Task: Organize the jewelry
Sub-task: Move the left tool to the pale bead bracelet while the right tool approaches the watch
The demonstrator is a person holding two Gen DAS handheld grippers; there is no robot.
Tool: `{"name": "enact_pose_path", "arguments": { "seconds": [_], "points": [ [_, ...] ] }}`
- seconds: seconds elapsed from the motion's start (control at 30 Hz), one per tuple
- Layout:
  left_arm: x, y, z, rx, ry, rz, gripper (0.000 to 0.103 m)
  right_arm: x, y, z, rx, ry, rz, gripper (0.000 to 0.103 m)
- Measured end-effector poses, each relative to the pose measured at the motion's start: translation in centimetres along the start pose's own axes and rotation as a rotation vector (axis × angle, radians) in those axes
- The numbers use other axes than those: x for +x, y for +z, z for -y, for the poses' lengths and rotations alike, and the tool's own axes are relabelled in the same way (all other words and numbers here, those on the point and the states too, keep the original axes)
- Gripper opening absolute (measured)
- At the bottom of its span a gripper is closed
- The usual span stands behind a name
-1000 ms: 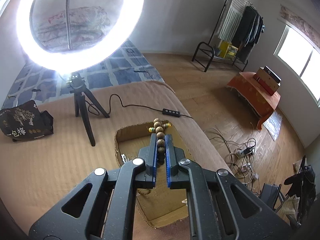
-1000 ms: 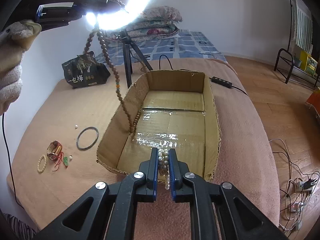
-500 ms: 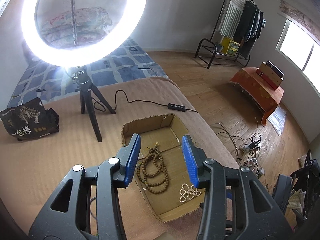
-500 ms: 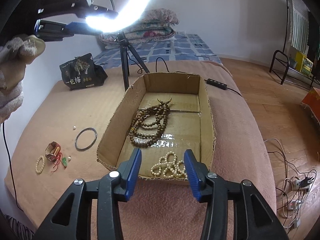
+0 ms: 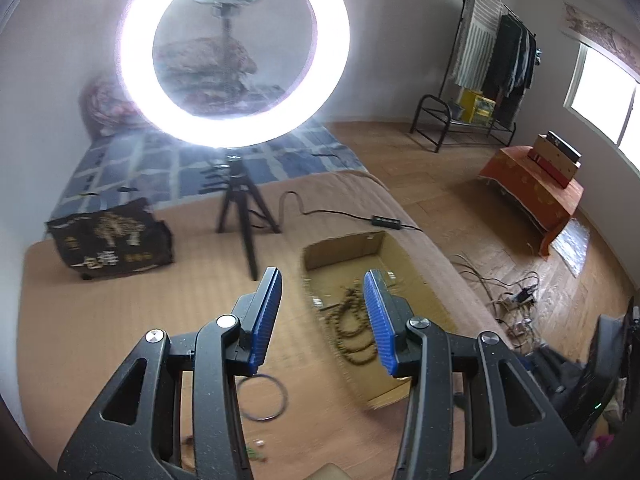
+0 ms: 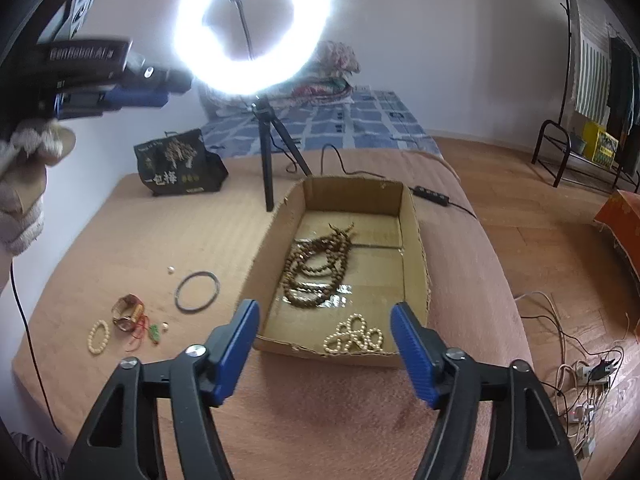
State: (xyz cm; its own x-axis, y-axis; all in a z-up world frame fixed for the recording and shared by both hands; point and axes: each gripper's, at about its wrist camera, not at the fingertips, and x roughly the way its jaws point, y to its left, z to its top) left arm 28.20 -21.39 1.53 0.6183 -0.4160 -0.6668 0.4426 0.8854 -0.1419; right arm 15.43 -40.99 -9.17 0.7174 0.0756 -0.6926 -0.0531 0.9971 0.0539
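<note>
A cardboard box (image 6: 412,240) lies on the tan bed cover. A long brown bead necklace (image 6: 316,268) is coiled in its middle, and a cream bead strand (image 6: 354,338) lies at its near wall. My right gripper (image 6: 326,305) hovers over the box's near end, its jaws opening with nothing between them. My left gripper (image 5: 322,272) is open and empty, left of the box (image 5: 344,248) and above a black bangle (image 5: 264,394). The brown necklace (image 5: 352,328) shows blurred beside its right finger. Left of the box lie the bangle (image 6: 197,292), a cream bracelet (image 6: 99,336), a watch (image 6: 128,312) and a green pendant (image 6: 154,334).
A lit ring light (image 6: 252,28) stands on a tripod (image 6: 266,148) behind the box, and its cable runs to a switch (image 6: 432,196). A black bag (image 6: 180,164) sits at the back left. The bed drops off on the right to a wooden floor with cables (image 6: 584,376).
Both grippers have opened and let their beads fall into the box. The left one has swung left off the box toward the bangle; the right has lifted and opened wider.
</note>
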Motion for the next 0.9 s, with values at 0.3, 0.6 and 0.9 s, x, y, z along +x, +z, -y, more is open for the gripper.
{"name": "enact_pose_path", "arguments": {
  "seconds": [0.3,0.6,0.9],
  "points": [
    [-5.5,-2.8,-6.5,-0.033,0.098,0.055,0.064,-2.6,0.6,-3.7,-0.069,0.024,0.042,0.09],
    [-9.2,-8.4,-12.7,-0.093,0.173,0.04,0.064,-3.0,0.6,-6.8,-0.118,0.059,0.052,0.095],
    [-10.5,-16.1,-16.6,-0.128,0.228,-0.017,0.064,-1.7,0.3,-9.2,-0.131,0.101,0.026,0.095]
  ]
}}
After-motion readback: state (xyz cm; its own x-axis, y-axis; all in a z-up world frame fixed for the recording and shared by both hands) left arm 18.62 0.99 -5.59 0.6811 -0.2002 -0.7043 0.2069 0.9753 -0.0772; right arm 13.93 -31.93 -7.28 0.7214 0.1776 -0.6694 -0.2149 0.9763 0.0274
